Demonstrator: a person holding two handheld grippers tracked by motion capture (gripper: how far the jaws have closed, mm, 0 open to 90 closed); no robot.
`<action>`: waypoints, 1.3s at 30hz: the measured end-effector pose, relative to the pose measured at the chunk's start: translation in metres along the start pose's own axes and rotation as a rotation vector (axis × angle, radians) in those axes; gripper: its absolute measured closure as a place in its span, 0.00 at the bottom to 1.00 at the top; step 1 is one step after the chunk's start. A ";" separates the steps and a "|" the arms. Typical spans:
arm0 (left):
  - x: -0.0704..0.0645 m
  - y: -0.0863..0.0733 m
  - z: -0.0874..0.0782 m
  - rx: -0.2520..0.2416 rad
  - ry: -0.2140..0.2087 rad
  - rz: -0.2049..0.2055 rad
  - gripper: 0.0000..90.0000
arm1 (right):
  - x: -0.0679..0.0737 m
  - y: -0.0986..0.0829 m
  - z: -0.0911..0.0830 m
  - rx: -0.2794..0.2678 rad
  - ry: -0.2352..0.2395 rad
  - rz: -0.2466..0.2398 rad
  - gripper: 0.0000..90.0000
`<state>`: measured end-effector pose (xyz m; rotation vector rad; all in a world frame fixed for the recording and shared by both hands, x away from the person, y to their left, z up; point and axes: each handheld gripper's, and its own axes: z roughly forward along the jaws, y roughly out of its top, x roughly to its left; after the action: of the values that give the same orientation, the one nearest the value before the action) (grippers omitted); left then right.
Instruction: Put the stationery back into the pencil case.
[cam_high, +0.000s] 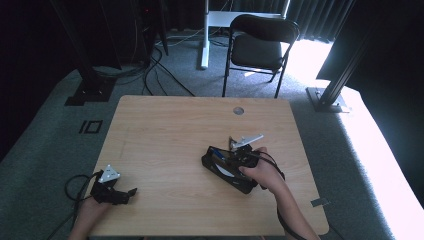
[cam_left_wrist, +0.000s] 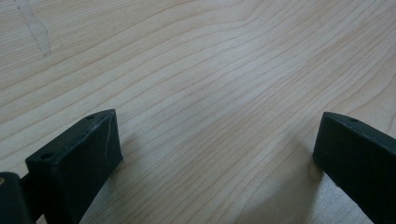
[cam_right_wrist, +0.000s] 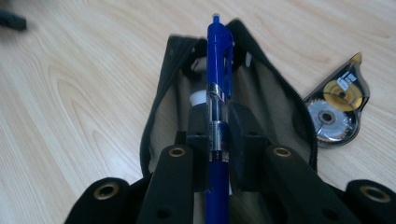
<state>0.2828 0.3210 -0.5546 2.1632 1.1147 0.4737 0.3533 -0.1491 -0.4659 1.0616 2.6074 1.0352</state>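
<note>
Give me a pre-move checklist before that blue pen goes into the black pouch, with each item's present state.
1. Grip on the blue pen: ok, the right gripper has its jaws shut on the barrel.
2. Pouch open: ok, the black pouch gapes with its zip parted and its lining showing.
3. Pen lined up with the opening: ok, it points lengthwise over the pouch mouth.
4. Correction tape out of the way: ok, it lies on the table beside the pouch.
5. Pouch steadied: not ok, the left gripper is open over bare wood, far from it.
6. Room inside the pouch: cannot tell.
</note>
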 end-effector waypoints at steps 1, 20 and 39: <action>0.000 0.000 0.000 0.000 0.000 0.000 0.01 | 0.000 0.001 0.002 0.013 -0.003 -0.014 0.88; 0.000 0.000 0.000 0.000 0.000 0.000 0.01 | -0.002 0.005 0.025 0.134 -0.043 -0.059 0.88; 0.000 0.000 0.000 0.000 0.000 0.000 0.01 | 0.001 0.006 0.051 0.219 -0.072 -0.082 0.88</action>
<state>0.2828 0.3210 -0.5546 2.1631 1.1149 0.4735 0.3747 -0.1178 -0.5005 1.0034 2.7263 0.6932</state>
